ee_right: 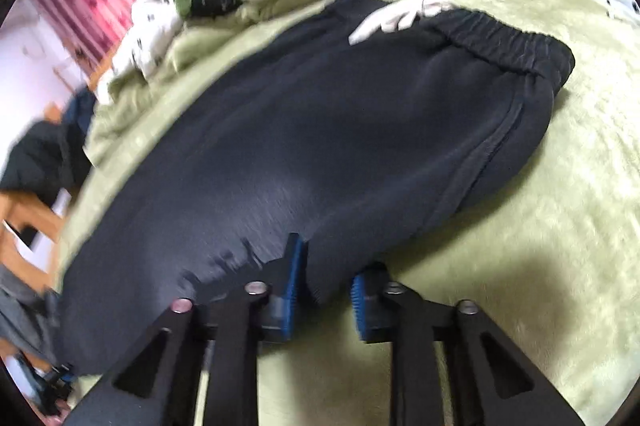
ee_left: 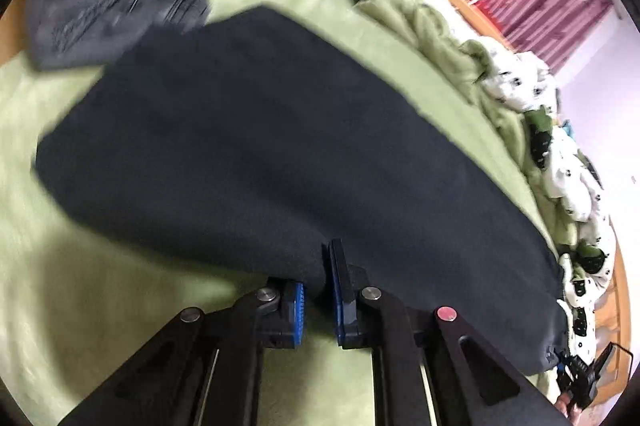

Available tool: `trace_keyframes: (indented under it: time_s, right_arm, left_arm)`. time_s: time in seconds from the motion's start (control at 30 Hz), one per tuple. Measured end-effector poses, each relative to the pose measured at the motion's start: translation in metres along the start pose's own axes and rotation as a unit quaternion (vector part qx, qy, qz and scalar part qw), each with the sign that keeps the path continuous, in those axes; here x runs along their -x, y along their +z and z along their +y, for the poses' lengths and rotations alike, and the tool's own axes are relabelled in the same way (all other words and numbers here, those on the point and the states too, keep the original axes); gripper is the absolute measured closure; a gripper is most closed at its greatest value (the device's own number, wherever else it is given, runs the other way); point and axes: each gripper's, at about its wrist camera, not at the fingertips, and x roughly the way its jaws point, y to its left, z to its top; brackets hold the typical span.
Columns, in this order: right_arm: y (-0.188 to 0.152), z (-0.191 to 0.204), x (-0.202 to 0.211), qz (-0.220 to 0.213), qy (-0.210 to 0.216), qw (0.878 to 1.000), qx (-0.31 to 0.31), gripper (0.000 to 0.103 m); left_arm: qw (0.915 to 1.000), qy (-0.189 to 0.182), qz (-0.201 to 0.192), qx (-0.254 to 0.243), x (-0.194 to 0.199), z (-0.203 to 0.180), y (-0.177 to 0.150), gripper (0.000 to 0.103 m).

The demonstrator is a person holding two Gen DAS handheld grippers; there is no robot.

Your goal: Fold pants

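The dark pants point(ee_left: 280, 153) lie flat on the green bed point(ee_left: 80, 306). The left hand-held gripper point(ee_left: 318, 300) pinches their near edge. The right hand-held gripper point(ee_right: 326, 296) pinches the near edge too. Each bite is small, so the cloth could slip out when lifted. Then the fold would go crooked.

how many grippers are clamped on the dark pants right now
2. The left gripper pinches the near edge of the dark pants on the green blanket. The right gripper pinches the near edge further toward the elastic waistband.
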Motion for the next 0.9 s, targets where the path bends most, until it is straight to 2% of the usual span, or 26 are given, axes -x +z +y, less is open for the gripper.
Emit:
trace_keyframes:
  time_s: [0.13,0.23,0.37,0.57,0.7,0.73,0.77,0.8,0.9]
  right_arm:
    - [0.031,0.018,0.009,-0.02,0.026,0.999,0.009,0.086]
    - [0.054,0.041,0.012,-0.04,0.033,0.998,0.045,0.086]
    - [0.086,0.073,0.004,-0.065,0.041,0.993,0.085,0.087]
    - [0.133,0.112,-0.041,-0.087,0.022,0.988,0.124,0.087]
    - [0.151,0.131,-0.096,-0.068,-0.008,0.989,0.13,0.085]
    - [0.153,0.132,-0.109,-0.059,-0.018,0.99,0.129,0.082]
    - [0.152,0.134,-0.118,-0.054,-0.023,0.99,0.13,0.072]
    - [0.151,0.134,-0.127,-0.048,-0.033,0.99,0.131,0.062]
    - [0.139,0.127,-0.127,-0.05,-0.041,0.989,0.133,0.052]
  left_arm:
    - [0.9982,-0.012,-0.038,-0.046,0.014,-0.028,0.032,0.092]
    - [0.9952,-0.018,-0.067,-0.068,0.01,-0.053,0.06,0.092]
    - [0.9902,0.013,-0.084,-0.11,-0.02,-0.086,0.093,0.092]
    - [0.984,0.068,-0.087,-0.139,-0.087,-0.115,0.139,0.092]
    - [0.9894,0.083,-0.053,-0.106,-0.126,-0.108,0.145,0.092]
    - [0.9888,0.093,-0.045,-0.107,-0.133,-0.108,0.143,0.092]
    - [0.9865,0.106,-0.037,-0.119,-0.137,-0.11,0.14,0.092]
    - [0.9838,0.116,-0.034,-0.132,-0.139,-0.112,0.136,0.09]
    - [0.9801,0.119,-0.036,-0.155,-0.124,-0.118,0.122,0.058]
